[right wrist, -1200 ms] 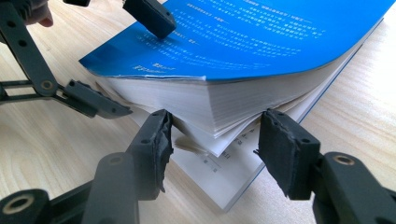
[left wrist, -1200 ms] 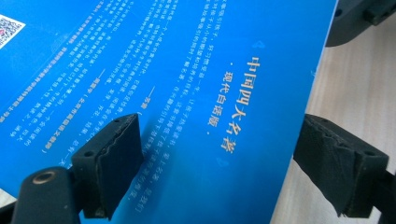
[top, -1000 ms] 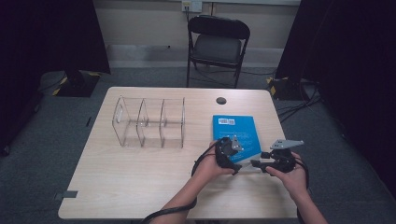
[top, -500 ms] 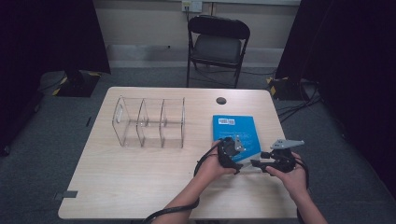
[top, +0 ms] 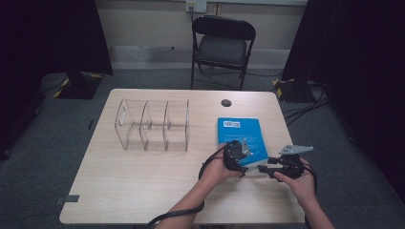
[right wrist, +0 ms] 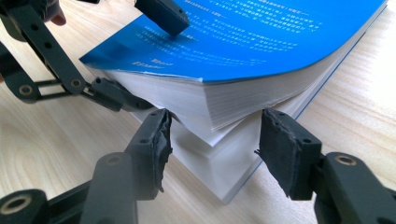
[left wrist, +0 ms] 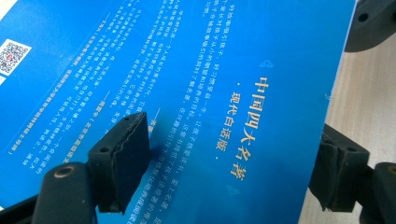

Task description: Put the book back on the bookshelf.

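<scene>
High view: blue book (top: pixel 240 133) flat on desk (top: pixel 143 191), right of clear organizer (top: pixel 153 125). Left tool (top: pixel 237 157) over book's near edge, just been closing, not clamping yet. Right tool (right wrist: pixel 212 154) gaping around book's lifted corner, not squeezing.

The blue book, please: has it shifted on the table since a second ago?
No. The blue book lies where it did, just below the table's dark hole.
</scene>
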Demonstrator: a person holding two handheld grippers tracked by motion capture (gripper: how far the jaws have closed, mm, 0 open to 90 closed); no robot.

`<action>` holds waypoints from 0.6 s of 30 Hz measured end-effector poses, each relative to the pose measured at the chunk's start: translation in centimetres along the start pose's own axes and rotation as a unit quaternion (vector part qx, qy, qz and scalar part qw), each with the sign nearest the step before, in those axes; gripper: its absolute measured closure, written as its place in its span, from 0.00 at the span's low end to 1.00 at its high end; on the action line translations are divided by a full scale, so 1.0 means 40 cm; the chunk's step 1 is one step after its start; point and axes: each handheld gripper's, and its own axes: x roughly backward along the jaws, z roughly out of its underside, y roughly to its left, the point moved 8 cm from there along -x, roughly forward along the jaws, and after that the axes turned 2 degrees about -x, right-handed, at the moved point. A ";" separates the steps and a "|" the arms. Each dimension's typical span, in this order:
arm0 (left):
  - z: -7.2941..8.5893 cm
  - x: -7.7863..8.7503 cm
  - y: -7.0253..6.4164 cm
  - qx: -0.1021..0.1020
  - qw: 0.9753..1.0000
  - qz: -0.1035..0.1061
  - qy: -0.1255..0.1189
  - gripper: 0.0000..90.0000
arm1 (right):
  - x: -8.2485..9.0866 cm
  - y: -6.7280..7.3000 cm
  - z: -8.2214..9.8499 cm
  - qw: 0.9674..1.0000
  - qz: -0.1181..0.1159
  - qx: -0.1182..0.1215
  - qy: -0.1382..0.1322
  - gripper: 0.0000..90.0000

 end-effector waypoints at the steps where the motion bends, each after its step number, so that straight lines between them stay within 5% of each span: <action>1: 0.000 0.000 0.000 -0.002 1.000 -0.001 0.000 0.25 | 0.002 -0.002 0.003 1.000 0.002 0.004 -0.001 0.47; 7: -0.001 0.000 0.001 -0.001 1.000 0.004 0.004 0.25 | 0.005 -0.023 0.039 0.999 0.021 0.016 0.023 0.44; 18: 0.000 -0.001 -0.003 -0.006 1.000 0.003 0.007 0.22 | 0.001 -0.035 0.010 0.999 0.031 0.009 -0.005 0.45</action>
